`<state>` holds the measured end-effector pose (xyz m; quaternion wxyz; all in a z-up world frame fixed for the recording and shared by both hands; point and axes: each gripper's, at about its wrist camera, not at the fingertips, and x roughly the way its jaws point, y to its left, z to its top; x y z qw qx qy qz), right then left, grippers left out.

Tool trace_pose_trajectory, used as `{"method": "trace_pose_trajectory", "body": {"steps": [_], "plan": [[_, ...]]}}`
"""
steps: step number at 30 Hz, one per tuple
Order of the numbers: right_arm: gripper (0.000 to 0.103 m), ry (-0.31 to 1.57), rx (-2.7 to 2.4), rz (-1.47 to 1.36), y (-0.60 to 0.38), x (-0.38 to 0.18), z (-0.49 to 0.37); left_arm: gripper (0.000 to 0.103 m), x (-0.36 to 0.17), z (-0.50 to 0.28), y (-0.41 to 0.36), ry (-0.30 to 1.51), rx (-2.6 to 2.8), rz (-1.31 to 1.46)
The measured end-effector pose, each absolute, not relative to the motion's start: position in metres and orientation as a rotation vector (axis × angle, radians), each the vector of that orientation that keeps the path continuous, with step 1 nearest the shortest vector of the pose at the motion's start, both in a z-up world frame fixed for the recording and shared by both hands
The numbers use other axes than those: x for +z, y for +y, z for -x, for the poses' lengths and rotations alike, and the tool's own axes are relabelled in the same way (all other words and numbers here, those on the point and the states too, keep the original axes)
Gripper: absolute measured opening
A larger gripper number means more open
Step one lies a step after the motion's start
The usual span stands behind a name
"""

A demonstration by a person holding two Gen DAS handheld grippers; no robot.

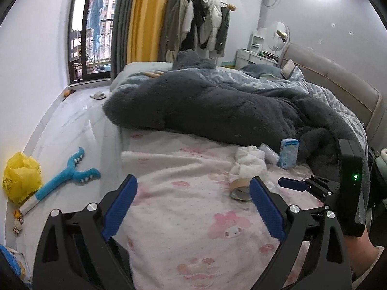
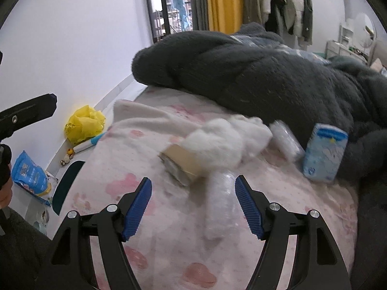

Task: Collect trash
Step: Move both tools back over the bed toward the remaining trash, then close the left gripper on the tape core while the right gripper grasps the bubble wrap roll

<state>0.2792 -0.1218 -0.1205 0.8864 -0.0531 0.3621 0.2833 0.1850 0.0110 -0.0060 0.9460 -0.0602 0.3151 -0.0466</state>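
Note:
The trash lies on a pink patterned bedsheet (image 2: pixel 154 246). In the right wrist view I see a crumpled white tissue wad (image 2: pixel 222 142), a brown cardboard tape roll (image 2: pixel 181 166), a clear crushed plastic bottle (image 2: pixel 220 205), clear plastic wrap (image 2: pixel 286 140) and a blue-white carton (image 2: pixel 324 154). My right gripper (image 2: pixel 192 178) is open just above the bottle, which lies between its fingers near the right pad without touching it. My left gripper (image 1: pixel 193 178) is open over bare sheet, left of the tape roll (image 1: pixel 239 188) and the tissue (image 1: pixel 249 162). The carton (image 1: pixel 289 153) stands upright against the blanket.
A dark fleece blanket (image 1: pixel 217 106) is heaped across the bed behind the trash. On the floor to the left lie a yellow plastic bag (image 1: pixel 20 176), a blue plush toy (image 1: pixel 70 171) and a blue snack bag (image 2: pixel 29 176). The bed's edge drops off at the left.

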Motion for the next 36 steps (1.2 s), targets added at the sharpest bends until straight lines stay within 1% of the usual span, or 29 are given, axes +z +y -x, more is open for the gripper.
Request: {"method": "trace_pose_trajectory", "body": {"steps": [5,6,7,8,10,11,13,15,27,31,36], "plan": [[0.072,0.786,0.592,0.058,-0.137,-0.131,-0.288,0.096,-0.015,-0.195,-0.006,0.656,-0.120,0.107],[0.070,0.792,0.593,0.053,-0.139,-0.134,-0.290,0.096,-0.017,-0.196,-0.008,0.659,-0.123,0.105],[0.063,0.799,0.594,0.053,-0.138,-0.135,-0.290,0.096,-0.019,-0.198,-0.011,0.662,-0.128,0.102],[0.061,0.811,0.594,0.056,-0.139,-0.138,-0.292,0.096,-0.021,-0.200,-0.013,0.663,-0.133,0.099],[0.052,0.830,0.599,0.054,-0.140,-0.143,-0.293,0.096,-0.024,-0.203,-0.019,0.661,-0.142,0.100],[0.050,0.838,0.601,0.052,-0.141,-0.145,-0.294,0.096,-0.025,-0.204,-0.021,0.660,-0.145,0.102],[0.040,0.848,0.592,0.058,-0.142,-0.148,-0.293,0.096,-0.029,-0.208,-0.026,0.657,-0.156,0.109],[0.032,0.856,0.586,0.058,-0.146,-0.150,-0.293,0.096,-0.033,-0.212,-0.032,0.654,-0.172,0.112],[0.032,0.841,0.584,-0.020,-0.184,-0.141,-0.288,0.095,-0.060,-0.231,-0.063,0.700,-0.206,0.105],[0.032,0.826,0.576,-0.045,-0.199,-0.137,-0.288,0.087,-0.067,-0.238,-0.066,0.719,-0.204,0.124],[0.032,0.808,0.563,-0.073,-0.215,-0.133,-0.287,0.082,-0.076,-0.245,-0.070,0.741,-0.216,0.146]]}}
